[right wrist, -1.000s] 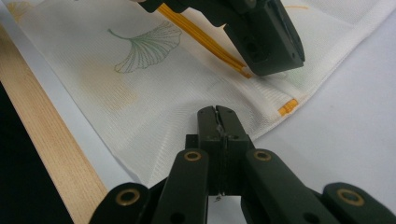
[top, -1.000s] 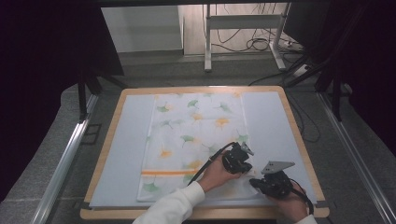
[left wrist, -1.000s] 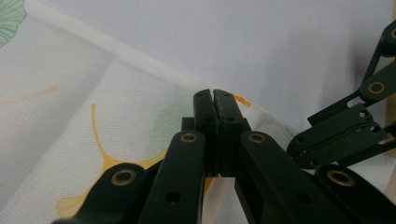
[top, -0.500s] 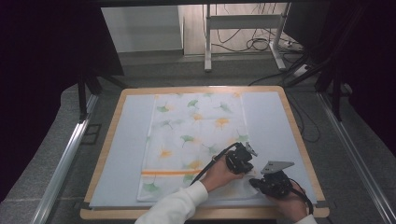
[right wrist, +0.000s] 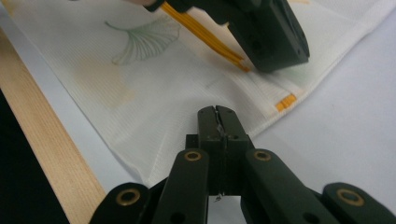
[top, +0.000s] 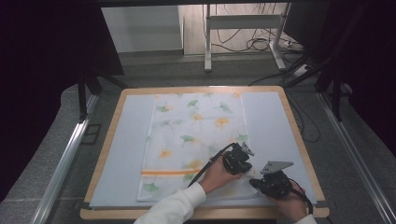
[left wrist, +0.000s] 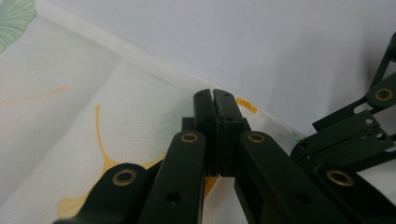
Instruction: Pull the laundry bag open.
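A white rectangular cloth printed with green and orange ginkgo leaves and an orange stripe [top: 194, 140] lies spread flat on the pale blue mat [top: 126, 149] that covers the wood-edged surface [top: 299, 135]. Its near right corner sits by both hands.

The left claw [top: 245, 156] rests on the cloth near its right edge, just above that corner. In the left gripper view its jaws stand pressed together with no gap, tips down on the fabric [left wrist: 93, 116] close to the hem; whether a fold of cloth is pinched between them cannot be told.

The right claw [top: 254, 183] sits at the cloth's near right corner, just beside the left one. In the right gripper view its jaws are likewise closed tight, and a thin sliver of white fabric shows in the seam between them, so it has hold of the cloth's edge [right wrist: 154, 116].

Compared with a second ago, little differs: both hands stay where they were, both claws remain closed, and the cloth keeps the same flat outline on the mat, with the corner not lifted in the high view.
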Demonstrator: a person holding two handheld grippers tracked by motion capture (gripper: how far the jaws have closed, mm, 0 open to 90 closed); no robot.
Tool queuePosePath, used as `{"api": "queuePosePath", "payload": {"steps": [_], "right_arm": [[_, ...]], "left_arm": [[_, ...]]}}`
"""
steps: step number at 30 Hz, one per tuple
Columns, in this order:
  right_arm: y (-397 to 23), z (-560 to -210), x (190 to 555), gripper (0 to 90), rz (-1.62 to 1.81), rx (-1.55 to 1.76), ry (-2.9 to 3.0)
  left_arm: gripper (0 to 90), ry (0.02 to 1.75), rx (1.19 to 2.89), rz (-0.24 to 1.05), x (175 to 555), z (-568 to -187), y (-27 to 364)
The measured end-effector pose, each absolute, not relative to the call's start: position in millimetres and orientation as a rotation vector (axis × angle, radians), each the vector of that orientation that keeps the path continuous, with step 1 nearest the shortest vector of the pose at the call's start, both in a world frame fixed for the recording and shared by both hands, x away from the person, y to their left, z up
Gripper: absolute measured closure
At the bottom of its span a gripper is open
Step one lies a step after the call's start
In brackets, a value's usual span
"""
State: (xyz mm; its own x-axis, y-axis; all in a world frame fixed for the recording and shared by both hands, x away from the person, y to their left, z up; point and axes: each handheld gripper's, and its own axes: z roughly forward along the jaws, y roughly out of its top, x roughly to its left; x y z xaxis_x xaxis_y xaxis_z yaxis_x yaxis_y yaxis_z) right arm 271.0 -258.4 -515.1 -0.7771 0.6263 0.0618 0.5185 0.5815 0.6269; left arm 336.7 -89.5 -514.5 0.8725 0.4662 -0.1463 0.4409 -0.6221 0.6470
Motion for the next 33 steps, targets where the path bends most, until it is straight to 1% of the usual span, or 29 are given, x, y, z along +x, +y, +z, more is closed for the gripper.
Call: {"api": "queuePosePath", "payload": {"steps": [8, 24, 29, 33], "right_arm": [[-258.2, -514.7, 272.6, 89.6, 0.963, 1.009, 2.651], [-256.9, -513.8, 273.7, 89.8, 0.941, 1.033, 2.662], [-257.9, -512.9, 276.1, 89.5, 0.969, 1.055, 2.658], [-261.5, -504.7, 282.1, 89.5, 1.040, 1.098, 2.569]], "left_arm": [[90.0, 0.680, 2.292, 0.057, 334.0, -517.0, -84.9], [90.0, 0.693, 2.272, 0.078, 329.3, -517.8, -78.5], [90.0, 0.694, 2.264, 0.060, 329.7, -519.8, -78.9], [90.0, 0.699, 2.260, 0.042, 330.8, -520.7, -79.2]]}}
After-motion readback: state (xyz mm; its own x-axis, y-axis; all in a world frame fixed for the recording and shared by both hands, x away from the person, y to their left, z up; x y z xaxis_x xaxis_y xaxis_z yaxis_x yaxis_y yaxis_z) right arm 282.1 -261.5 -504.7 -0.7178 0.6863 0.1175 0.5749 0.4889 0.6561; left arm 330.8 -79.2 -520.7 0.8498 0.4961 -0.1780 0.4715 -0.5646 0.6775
